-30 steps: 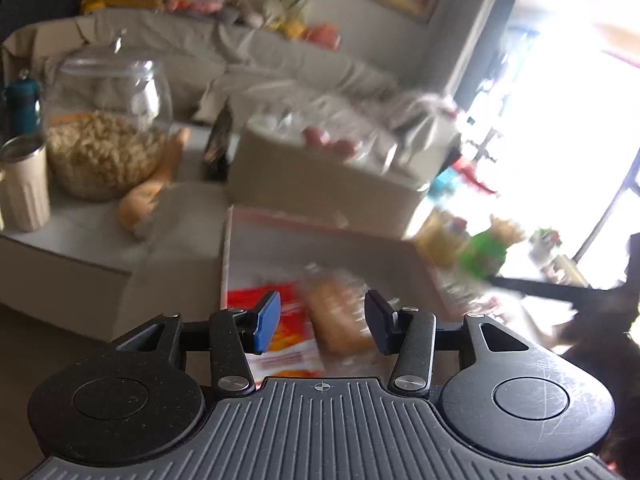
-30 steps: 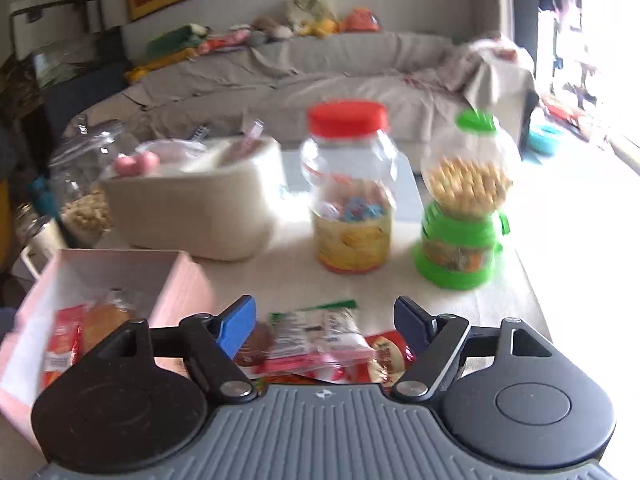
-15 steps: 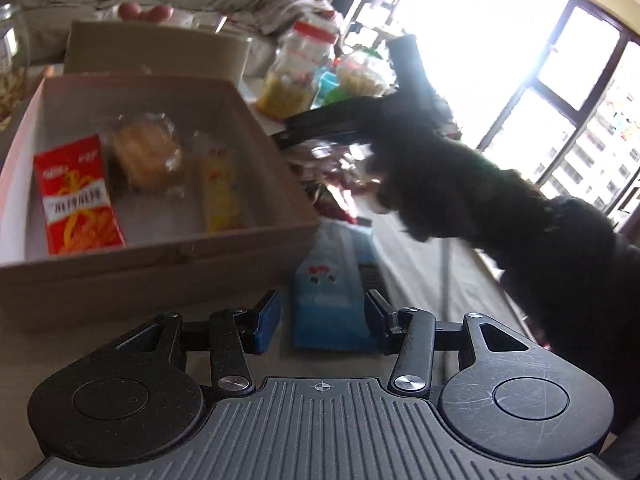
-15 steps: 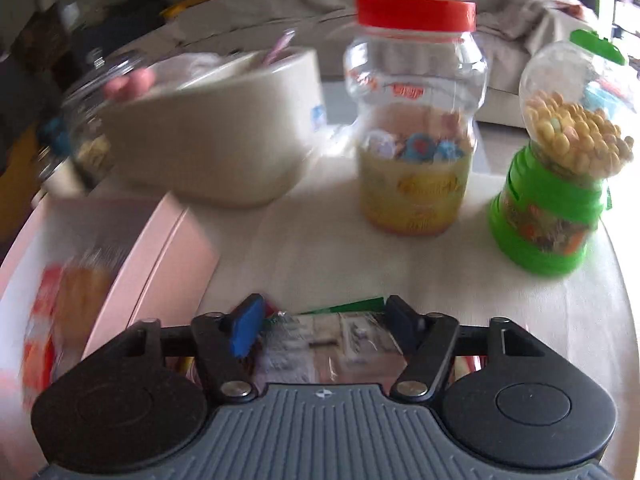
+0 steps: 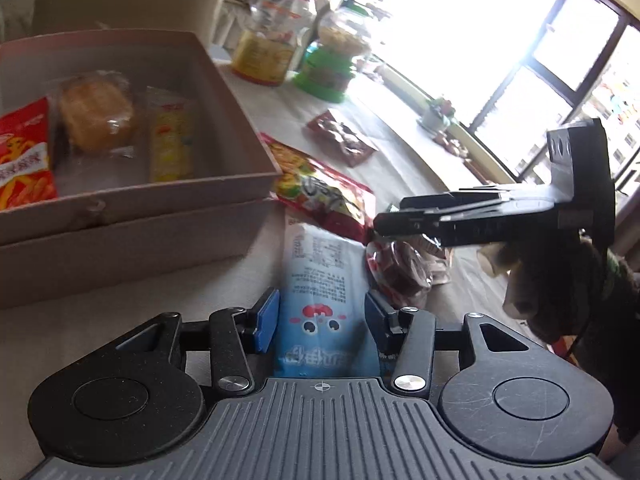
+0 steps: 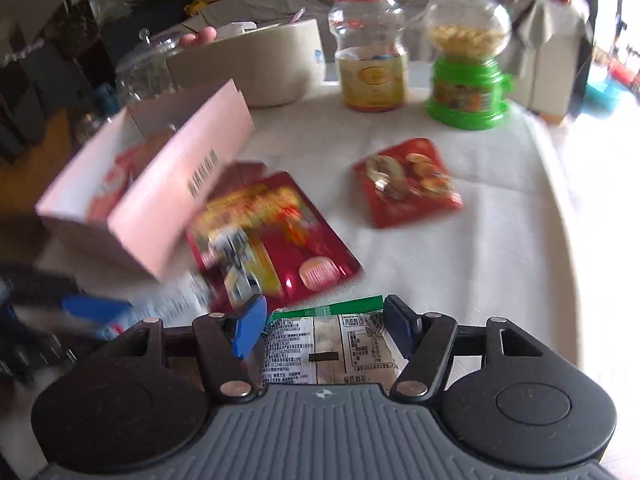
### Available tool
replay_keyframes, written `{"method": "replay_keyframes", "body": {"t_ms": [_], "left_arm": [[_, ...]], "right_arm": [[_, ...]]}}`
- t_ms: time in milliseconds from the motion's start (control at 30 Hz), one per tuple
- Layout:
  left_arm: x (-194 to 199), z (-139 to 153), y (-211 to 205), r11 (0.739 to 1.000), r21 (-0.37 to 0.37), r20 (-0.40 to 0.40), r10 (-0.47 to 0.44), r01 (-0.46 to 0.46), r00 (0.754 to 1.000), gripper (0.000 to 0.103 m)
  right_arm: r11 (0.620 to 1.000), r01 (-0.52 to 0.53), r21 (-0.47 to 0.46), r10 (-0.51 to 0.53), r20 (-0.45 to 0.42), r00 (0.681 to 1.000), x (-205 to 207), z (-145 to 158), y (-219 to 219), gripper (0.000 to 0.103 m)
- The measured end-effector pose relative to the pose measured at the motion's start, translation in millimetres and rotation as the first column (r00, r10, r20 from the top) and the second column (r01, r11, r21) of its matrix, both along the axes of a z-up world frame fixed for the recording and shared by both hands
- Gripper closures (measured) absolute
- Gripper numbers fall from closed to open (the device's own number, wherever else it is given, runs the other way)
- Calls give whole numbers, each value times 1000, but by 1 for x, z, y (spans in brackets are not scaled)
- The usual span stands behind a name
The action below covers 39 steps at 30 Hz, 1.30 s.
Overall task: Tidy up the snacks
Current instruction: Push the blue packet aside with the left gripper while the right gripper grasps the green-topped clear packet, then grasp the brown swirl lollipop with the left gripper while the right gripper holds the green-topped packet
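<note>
A pink box on the white table holds a red packet, a wrapped cake and a yellow bar. My left gripper is open, its fingers on either side of a light blue packet lying on the table. My right gripper is open over a clear, green-edged packet; it also shows in the left wrist view, above a clear packet of red sweets. The pink box also shows in the right wrist view.
A large red-and-yellow snack bag lies beside the box, a small red packet further right. A red-lidded jar, a green candy dispenser and a beige tub stand at the back. The table edge runs along the right.
My left gripper swung from over the box down to the blue packet and moved in around it. My right gripper pulled back and lowered over the clear green-edged packet.
</note>
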<state>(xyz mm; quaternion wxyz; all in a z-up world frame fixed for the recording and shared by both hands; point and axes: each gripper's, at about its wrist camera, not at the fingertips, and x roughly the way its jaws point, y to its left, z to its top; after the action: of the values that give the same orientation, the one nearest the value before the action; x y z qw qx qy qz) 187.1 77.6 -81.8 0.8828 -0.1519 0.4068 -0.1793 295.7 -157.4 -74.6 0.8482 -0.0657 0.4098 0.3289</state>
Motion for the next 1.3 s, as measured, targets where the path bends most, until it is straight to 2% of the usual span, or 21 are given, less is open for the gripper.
{"method": "replay_keyframes", "body": {"t_ms": [133, 300, 467, 567, 633, 733, 833, 900, 1000, 1067, 1167, 1300], "left_arm": [[2, -1, -12, 999, 4, -14, -43, 43, 999, 51], [6, -1, -25, 999, 23, -10, -26, 26, 1000, 51], [1, 9, -41, 993, 117, 51, -9, 3, 999, 51], [-5, 20, -50, 991, 131, 88, -20, 9, 996, 51], [-9, 27, -62, 989, 136, 108, -66, 51, 992, 51], [-18, 32, -89, 973, 177, 135, -176, 151, 975, 51], [-20, 26, -122, 937, 257, 144, -278, 235, 950, 51], [-20, 18, -140, 910, 322, 126, -316, 262, 941, 51], [-17, 6, -154, 878, 401, 94, -324, 262, 941, 51], [-16, -3, -154, 875, 411, 69, -309, 255, 949, 48], [-11, -14, -154, 888, 385, 46, -289, 250, 956, 51], [-15, -16, -155, 888, 395, 84, -290, 235, 953, 51]], "right_arm": [[1000, 26, 0, -26, 30, 999, -18, 0, -25, 35], [998, 55, 28, -56, 24, 998, -31, -7, -42, 29], [999, 34, 33, -35, 44, 998, -57, -8, -52, 24], [999, 33, 4, -33, 89, 995, -76, -8, -57, 23], [999, 41, 16, -43, 98, 994, -84, -6, -65, 23], [987, 127, 97, -138, 108, 985, -89, 1, -86, 23], [949, 256, 183, -282, 129, 951, -91, 4, -108, 21], [923, 325, 207, -355, 131, 926, -93, 0, -117, 20], [906, 342, 247, -366, 58, 929, -94, -12, -125, 20], [901, 346, 261, -364, 24, 931, -95, -20, -127, 20], [892, 354, 282, -376, 25, 926, -97, -22, -130, 19], [892, 355, 281, -374, 17, 927, -97, -23, -129, 15]]}}
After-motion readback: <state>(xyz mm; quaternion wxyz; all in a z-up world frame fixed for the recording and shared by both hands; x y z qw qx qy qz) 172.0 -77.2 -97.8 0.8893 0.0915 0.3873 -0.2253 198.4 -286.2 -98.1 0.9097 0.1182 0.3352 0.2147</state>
